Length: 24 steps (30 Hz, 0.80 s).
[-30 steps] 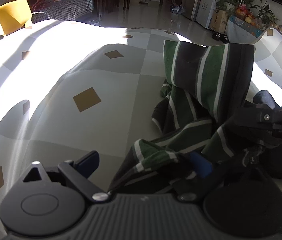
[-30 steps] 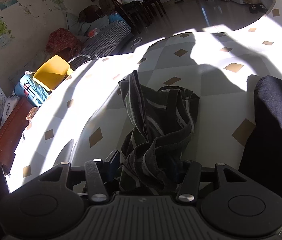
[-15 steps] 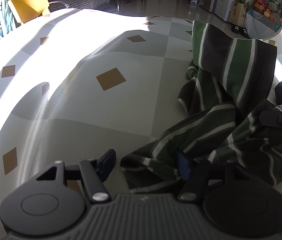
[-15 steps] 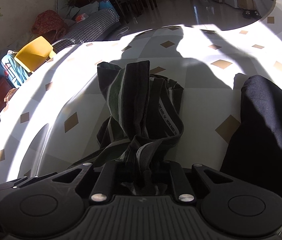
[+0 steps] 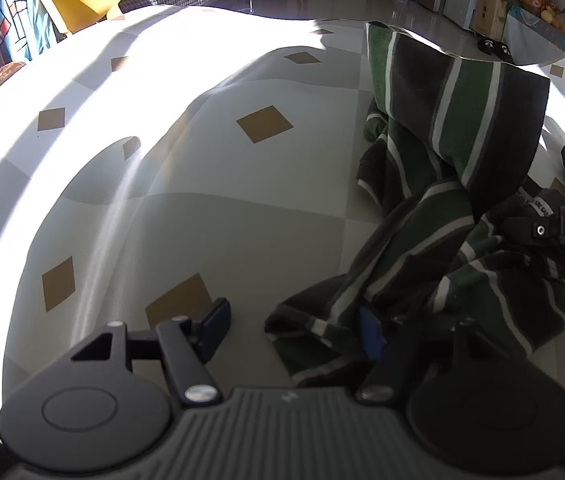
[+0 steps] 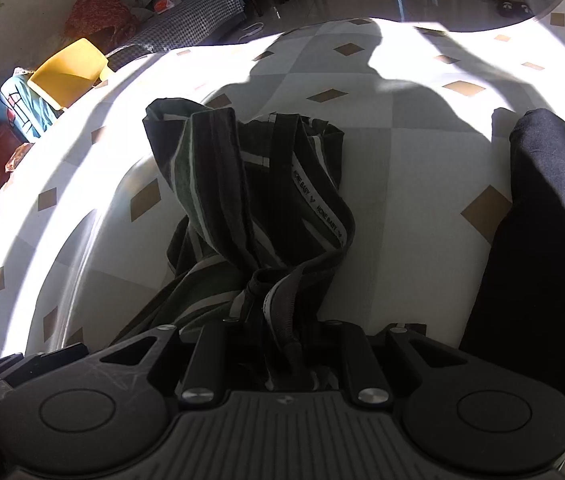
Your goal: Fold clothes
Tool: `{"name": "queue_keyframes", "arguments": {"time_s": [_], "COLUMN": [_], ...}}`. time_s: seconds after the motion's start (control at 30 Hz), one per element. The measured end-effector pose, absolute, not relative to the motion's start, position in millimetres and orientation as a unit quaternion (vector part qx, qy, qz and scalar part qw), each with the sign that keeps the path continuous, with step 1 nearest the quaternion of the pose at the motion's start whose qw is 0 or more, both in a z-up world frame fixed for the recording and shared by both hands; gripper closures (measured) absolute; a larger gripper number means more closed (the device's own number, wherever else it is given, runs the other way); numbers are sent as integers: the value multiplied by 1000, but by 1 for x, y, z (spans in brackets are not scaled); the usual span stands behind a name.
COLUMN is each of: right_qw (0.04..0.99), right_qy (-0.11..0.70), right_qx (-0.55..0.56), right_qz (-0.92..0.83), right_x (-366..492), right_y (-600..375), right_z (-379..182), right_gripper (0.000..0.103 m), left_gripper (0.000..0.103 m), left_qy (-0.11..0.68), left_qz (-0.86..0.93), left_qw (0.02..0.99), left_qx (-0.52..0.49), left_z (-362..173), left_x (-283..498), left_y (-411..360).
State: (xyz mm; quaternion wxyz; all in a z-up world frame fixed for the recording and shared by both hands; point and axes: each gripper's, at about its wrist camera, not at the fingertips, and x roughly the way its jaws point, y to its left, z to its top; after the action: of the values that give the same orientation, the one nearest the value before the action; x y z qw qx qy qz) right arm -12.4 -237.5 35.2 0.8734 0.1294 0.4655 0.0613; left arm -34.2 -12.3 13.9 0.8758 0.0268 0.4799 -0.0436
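Now right gripper (image 6: 278,340) jaws pinch striped green garment (image 5: 454,128), newly closed; left gripper (image 5: 294,328) jaws narrowed, spread, hem between, unclamped; bench (image 5: 202,220) spreading next.

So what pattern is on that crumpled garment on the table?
Stripes: dark green and black bands split by thin white lines on the garment. The left wrist view shows it best.

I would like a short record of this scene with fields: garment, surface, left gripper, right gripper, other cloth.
garment: green striped garment, crumpled, partly raised
surface: tablecloth with brown diamonds
left gripper: open, jaws just closed partway; garment edge between them, left pad clear of it
right gripper: shut on the garment's bunched edge, jaws just closed
other cloth: dark cloth lying to the right of the garment
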Motion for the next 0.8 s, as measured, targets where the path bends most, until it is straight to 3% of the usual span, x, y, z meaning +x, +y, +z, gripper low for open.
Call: {"name": "queue_keyframes", "arguments": {"time_s": [0.7, 0.8], "right_qw": [865, 866], "right_qy": [474, 473], "right_qx": [121, 122], "right_qz": [109, 107], "right_x": [-14, -15], "right_y": [-220, -224], "right_z": [33, 38], "right_gripper": [72, 70], "left_gripper": [38, 32], "left_qy": [500, 490], "left_qz": [-82, -77], "left_qw": [862, 868], "left_qx": [31, 12], "left_z": [26, 33], "left_x": [-85, -81], "left_y": [-16, -11]}}
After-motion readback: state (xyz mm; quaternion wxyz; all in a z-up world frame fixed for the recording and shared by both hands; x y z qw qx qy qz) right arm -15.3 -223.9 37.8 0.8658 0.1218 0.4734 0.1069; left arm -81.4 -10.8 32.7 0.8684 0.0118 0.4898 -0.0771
